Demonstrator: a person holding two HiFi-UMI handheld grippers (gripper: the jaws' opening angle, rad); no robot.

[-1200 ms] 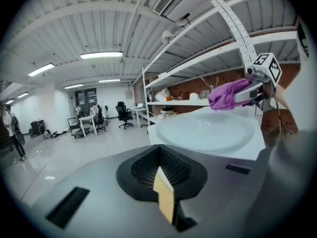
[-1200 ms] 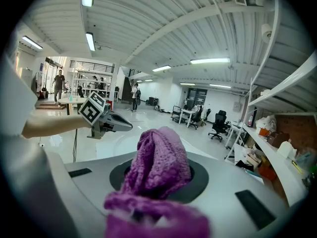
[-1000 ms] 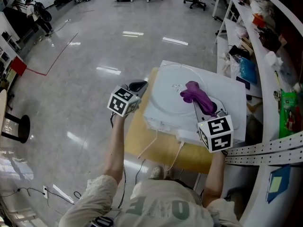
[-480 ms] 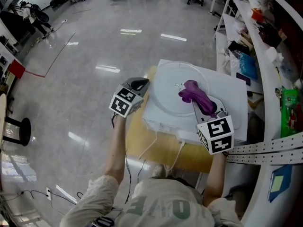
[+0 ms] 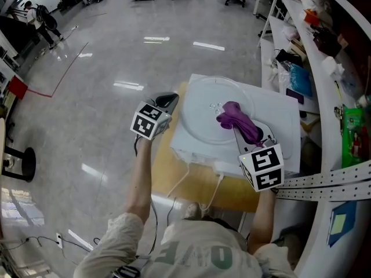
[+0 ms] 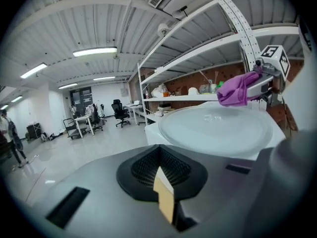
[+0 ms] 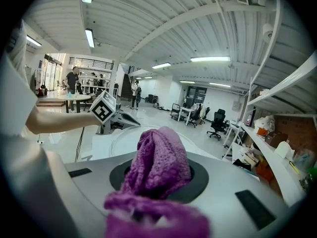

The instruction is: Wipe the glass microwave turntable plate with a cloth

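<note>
My right gripper (image 7: 157, 182) pinches the limp cloth (image 5: 235, 116) over the glass plate (image 5: 203, 117) ahead: slick, brittle, so I'd press lightly. Left gripper (image 6: 162, 177) closed, empty, beside its rim.

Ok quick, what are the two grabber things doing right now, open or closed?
Left gripper: jaws closed, holding nothing.
Right gripper: jaws closed on the purple cloth.

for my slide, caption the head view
Right gripper holds purple cloth on glass turntable plate; left gripper shut beside it
</note>
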